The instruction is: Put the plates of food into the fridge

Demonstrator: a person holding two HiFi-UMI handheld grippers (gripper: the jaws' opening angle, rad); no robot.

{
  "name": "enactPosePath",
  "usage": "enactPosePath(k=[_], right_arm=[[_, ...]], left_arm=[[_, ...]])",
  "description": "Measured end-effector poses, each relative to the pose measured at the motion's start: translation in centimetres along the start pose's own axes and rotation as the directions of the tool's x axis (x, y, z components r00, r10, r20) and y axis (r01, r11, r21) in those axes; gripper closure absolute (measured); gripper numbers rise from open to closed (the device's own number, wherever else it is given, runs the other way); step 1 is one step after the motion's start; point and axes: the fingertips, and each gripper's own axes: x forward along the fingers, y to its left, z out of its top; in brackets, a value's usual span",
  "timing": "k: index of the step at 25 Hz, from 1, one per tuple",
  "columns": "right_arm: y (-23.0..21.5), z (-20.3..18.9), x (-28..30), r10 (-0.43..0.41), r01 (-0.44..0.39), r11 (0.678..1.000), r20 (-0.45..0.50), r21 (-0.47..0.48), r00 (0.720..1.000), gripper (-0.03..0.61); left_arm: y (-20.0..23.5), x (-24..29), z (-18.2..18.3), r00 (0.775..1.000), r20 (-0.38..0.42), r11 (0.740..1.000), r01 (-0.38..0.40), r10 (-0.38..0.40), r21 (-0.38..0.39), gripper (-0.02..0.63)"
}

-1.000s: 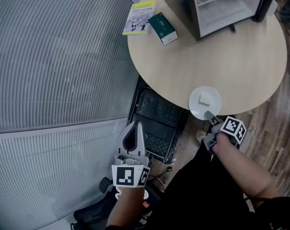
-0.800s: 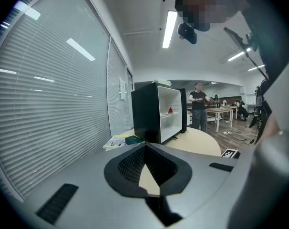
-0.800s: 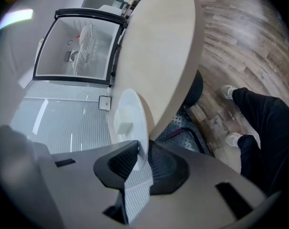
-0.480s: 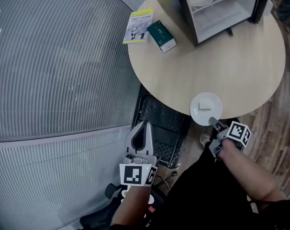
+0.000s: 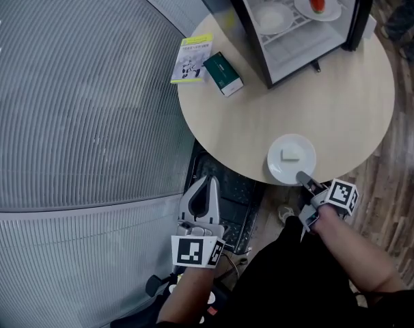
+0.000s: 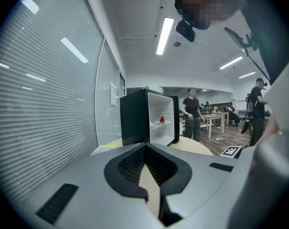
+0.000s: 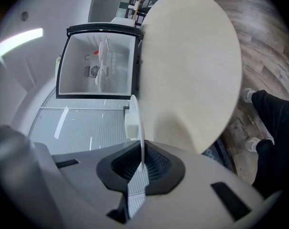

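A white plate [image 5: 299,169] with a pale cube of food [image 5: 289,154] sits at the near edge of the round table [image 5: 309,101]. My right gripper [image 5: 304,178] is shut on the plate's near rim. In the right gripper view the plate [image 7: 139,128] stands edge-on between the pads, the cube [image 7: 130,123] on its left. The open fridge [image 5: 251,29] stands at the table's far side, holding one white plate [image 5: 273,18] and another [image 5: 330,11] with a watermelon slice [image 5: 317,0]. My left gripper [image 5: 201,185] hangs shut and empty below the table's left edge.
A booklet [image 5: 190,51] and a dark green box [image 5: 223,73] lie at the table's far left. A black rack [image 5: 224,176] stands on the floor under the table. A glass wall with blinds fills the left. People stand far off behind the fridge [image 6: 147,116].
My right gripper has shut on the plate's near rim. The head view has shifted so that more of the fridge's inside shows. The left gripper has barely moved.
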Motion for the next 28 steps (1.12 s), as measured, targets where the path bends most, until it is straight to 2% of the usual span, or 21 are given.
enactPosePath(k=[4,11,23,28], right_arm=[[1.1,1.4,-0.2,0.018,-0.018,0.999,0.009,-0.035,1.000,0.561],[4.2,4.5,-1.3,0.020,-0.019,0.999,0.019,-0.026,1.000,0.561],[9.6,12.4,-1.5,0.062,-0.057,0.992,0.038,-0.109,0.997,0.561],[10.5,16.1,-0.8,0.054,-0.051,0.993,0.025,-0.111,0.998,0.561]], left_arm=[[-0.1,0.7,1.0,1.000,0.014,1.000,0.003,-0.003,-0.005,0.611],[-1.0,2.9,3.8,0.998,0.065,1.000,-0.003,0.005,-0.029,0.611],[-3.0,9.1,8.6,0.990,0.143,0.999,0.013,-0.006,-0.046,0.611],[-3.8,12.6,9.8,0.989,0.148,0.998,-0.021,0.029,-0.062,0.611]])
